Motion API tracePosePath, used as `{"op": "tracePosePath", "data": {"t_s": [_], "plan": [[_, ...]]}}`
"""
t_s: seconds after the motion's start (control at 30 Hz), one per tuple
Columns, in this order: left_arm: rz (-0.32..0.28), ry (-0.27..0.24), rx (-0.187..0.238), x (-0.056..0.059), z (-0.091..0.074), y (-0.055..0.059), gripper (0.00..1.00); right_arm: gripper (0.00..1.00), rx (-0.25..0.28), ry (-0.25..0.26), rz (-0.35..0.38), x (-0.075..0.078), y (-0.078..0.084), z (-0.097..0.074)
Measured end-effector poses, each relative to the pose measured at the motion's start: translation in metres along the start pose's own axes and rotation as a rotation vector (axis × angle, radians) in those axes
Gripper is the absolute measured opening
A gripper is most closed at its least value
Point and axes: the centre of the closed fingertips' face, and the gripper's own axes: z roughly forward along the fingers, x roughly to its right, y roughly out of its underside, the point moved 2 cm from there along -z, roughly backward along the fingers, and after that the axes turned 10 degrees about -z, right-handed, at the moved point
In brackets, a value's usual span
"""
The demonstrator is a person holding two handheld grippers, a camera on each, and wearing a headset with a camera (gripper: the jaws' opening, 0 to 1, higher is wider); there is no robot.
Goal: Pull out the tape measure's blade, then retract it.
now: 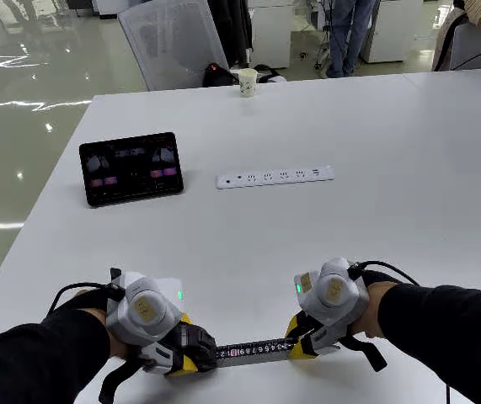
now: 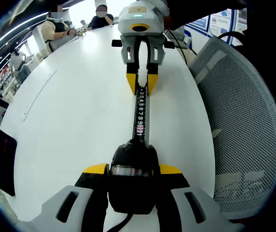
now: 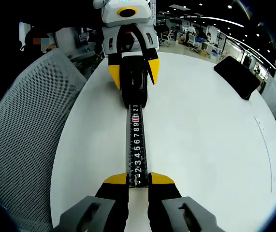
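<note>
A black tape measure case [image 1: 196, 345] [image 2: 134, 175] sits at the table's near edge, and my left gripper [image 1: 185, 358] [image 2: 134, 170] is shut on it. Its blade [image 1: 253, 348] [image 2: 140, 113] [image 3: 137, 150] runs out a short way to the right, numbers facing up. My right gripper [image 1: 301, 343] [image 3: 138, 180] is shut on the blade's end. In the right gripper view the case [image 3: 133, 79] lies between the yellow tips of the left gripper [image 3: 133, 72]. In the left gripper view the right gripper [image 2: 142, 79] pinches the blade's far end.
A dark tablet [image 1: 130, 167] lies at the left of the white table [image 1: 366, 126], a white power strip [image 1: 275, 177] in the middle, a paper cup [image 1: 248, 82] at the far edge. A mesh chair [image 2: 239, 135] stands beside the near edge.
</note>
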Motion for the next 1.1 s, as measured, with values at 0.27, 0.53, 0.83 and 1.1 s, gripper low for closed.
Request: {"op": "tracePosePath", "data": {"t_s": [0.27,0.53,0.83,1.1], "plan": [[-0.002,0.0,-0.001,-0.001,0.001,0.0,0.32,0.11,-0.004,-0.003,0.0,0.0,0.003,-0.002],[-0.004,-0.002,-0.002,-0.001,0.001,-0.001,0.32,0.11,-0.004,-0.005,0.006,-0.001,0.007,-0.004],[-0.004,-0.001,-0.002,-0.001,0.002,-0.001,0.32,0.11,-0.003,-0.005,0.015,-0.003,0.012,-0.007],[-0.006,-0.002,-0.004,0.001,0.003,0.0,0.32,0.11,-0.002,-0.003,0.018,-0.006,0.015,-0.008]]}}
